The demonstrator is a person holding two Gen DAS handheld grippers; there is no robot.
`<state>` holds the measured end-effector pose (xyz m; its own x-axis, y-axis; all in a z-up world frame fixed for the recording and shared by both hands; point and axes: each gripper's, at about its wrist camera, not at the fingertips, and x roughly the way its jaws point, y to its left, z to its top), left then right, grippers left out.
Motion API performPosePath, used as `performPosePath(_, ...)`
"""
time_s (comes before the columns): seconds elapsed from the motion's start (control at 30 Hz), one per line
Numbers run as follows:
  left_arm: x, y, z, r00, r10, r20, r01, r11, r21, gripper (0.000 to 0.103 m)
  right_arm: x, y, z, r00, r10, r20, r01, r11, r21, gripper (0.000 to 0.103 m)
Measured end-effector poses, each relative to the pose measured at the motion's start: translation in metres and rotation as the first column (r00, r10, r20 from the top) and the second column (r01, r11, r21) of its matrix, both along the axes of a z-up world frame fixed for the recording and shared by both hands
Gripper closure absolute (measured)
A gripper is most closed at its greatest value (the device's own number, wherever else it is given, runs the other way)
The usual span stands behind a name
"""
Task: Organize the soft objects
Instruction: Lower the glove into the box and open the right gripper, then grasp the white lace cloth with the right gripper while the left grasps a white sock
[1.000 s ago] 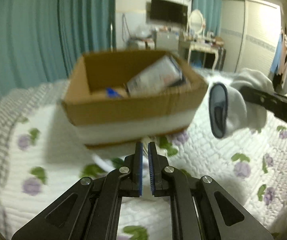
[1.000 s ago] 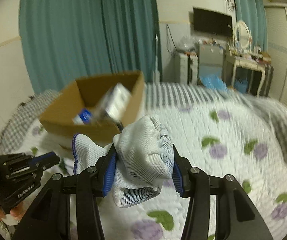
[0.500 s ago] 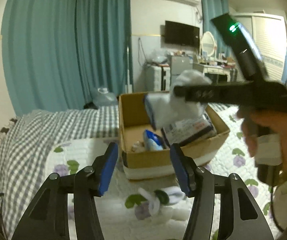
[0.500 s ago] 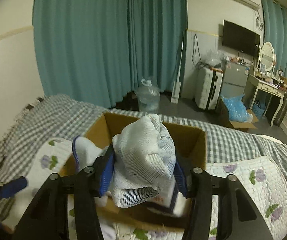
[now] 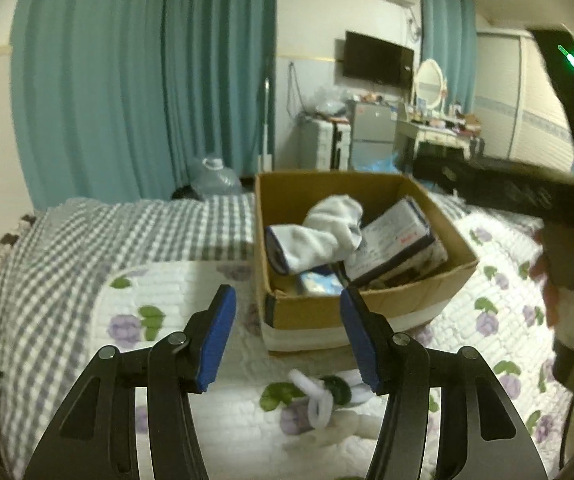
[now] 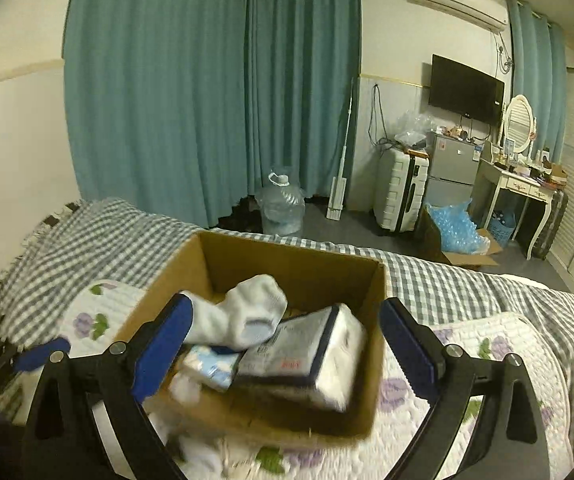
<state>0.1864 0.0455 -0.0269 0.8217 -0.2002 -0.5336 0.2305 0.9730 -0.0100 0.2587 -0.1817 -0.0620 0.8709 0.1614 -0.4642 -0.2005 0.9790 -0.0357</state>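
Sock [image 6: 243, 312] in box [image 6: 299, 264], between spread right tongs [image 6: 287, 344], untouched

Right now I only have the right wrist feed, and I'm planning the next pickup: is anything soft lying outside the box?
Observer: Yes. The left wrist view shows a white soft item on the quilt, just in front of the cardboard box.
Operator: Is the left gripper free?
Observer: The left gripper has its jaws wide open and empty, and the item shows between them.
Operator: And the sock's cuff?
Observer: The white sock lies in the box, with its blue-edged cuff toward the wall on that view's left.
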Motion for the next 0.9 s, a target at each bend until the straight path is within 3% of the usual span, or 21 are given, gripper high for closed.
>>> performPosePath(0.2, -0.035, 0.013, 0.04, 0.998, 0.041, 0.041, -0.041, 0.999, -0.004, 0.047, -0.072, -0.01, 0.027, 1.0, 0.009, 0.02, -0.008, 1.0, -0.029, 0.006)
performPosePath(0.33, -0.069, 0.018, 0.067, 0.996, 0.021, 0.084, -0.021, 1.0, -0.006, 0.047, -0.12, -0.014, 0.039, 1.0, 0.007, 0.025, -0.006, 0.999, -0.045, 0.006)
performPosePath(0.5, -0.113, 0.019, 0.089, 0.993, 0.013, 0.116, -0.015, 1.0, 0.013, 0.047, -0.169, -0.013, 0.038, 0.999, 0.027, 0.028, -0.025, 0.998, -0.065, 0.006)
performPosePath(0.7, -0.124, 0.025, 0.072, 0.997, 0.009, 0.071, -0.008, 1.0, -0.014, 0.047, -0.182, -0.017, 0.004, 0.999, 0.037, -0.008, -0.038, 0.999, -0.02, 0.006)
performPosePath(0.9, -0.099, 0.011, 0.018, 1.0, 0.01, -0.026, -0.01, 1.0, 0.029, 0.047, -0.15, -0.016, -0.051, 0.994, 0.053, -0.092, -0.052, 0.999, 0.01, 0.006)
